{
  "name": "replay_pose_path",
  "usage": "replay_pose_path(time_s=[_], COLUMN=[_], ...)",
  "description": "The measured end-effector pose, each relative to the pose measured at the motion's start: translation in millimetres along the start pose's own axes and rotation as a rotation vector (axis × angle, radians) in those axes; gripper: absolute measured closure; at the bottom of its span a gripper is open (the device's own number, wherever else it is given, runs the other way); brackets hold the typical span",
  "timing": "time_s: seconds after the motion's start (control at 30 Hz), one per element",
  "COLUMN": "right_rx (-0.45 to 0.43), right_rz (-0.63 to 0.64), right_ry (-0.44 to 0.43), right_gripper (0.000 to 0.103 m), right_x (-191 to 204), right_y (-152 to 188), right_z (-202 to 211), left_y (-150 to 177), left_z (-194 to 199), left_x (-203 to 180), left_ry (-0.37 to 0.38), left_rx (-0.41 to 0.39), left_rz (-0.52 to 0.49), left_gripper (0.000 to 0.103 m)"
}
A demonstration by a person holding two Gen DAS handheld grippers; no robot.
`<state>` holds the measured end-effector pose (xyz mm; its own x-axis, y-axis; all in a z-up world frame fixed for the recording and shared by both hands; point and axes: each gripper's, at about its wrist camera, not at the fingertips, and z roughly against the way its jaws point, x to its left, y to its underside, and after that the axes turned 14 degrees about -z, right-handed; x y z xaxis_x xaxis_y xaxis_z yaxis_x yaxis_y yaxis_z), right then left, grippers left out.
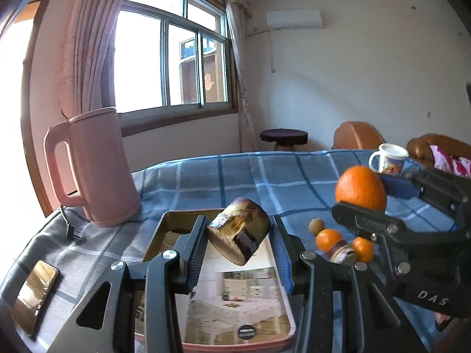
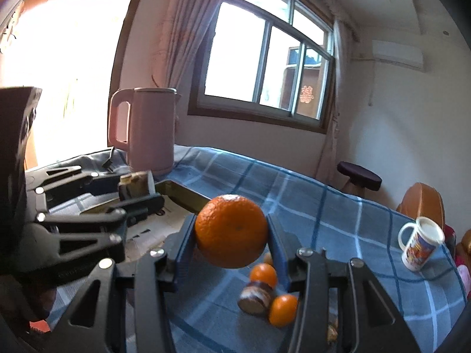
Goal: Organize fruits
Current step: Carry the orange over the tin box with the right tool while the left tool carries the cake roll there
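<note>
Two tongs gripping cane chunk and orange; pink kettle behind

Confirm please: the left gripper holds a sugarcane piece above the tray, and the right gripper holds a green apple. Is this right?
Not quite. The right gripper holds an orange, not a green apple, as the right wrist view shows. The left gripper does hold the sugarcane piece above the tray.
</note>
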<state>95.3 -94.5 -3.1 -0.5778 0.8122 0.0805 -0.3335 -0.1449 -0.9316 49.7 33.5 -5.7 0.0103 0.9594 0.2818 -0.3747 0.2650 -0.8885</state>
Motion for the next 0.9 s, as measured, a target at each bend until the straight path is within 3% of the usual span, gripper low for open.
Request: replay_pose_path(time_s=[0.5, 0.9], right_rx=[0.076, 0.142], right_rz=[0.03, 0.036], right_ry=[-0.047, -0.047], right_gripper=[0.053, 0.053], right_x=[26.5, 36.5], right_y=[-12.5, -9.4], right_z=[-53.6, -89.0], left_y=[11.9, 17.0], left_z=[-28.4, -46.8], left_x=[41.9, 58.1], left_ry=[-0.018, 0.011], left_rx=[0.095, 0.16], left_rz=[0.018, 0.041], left_gripper=[0.059, 0.059])
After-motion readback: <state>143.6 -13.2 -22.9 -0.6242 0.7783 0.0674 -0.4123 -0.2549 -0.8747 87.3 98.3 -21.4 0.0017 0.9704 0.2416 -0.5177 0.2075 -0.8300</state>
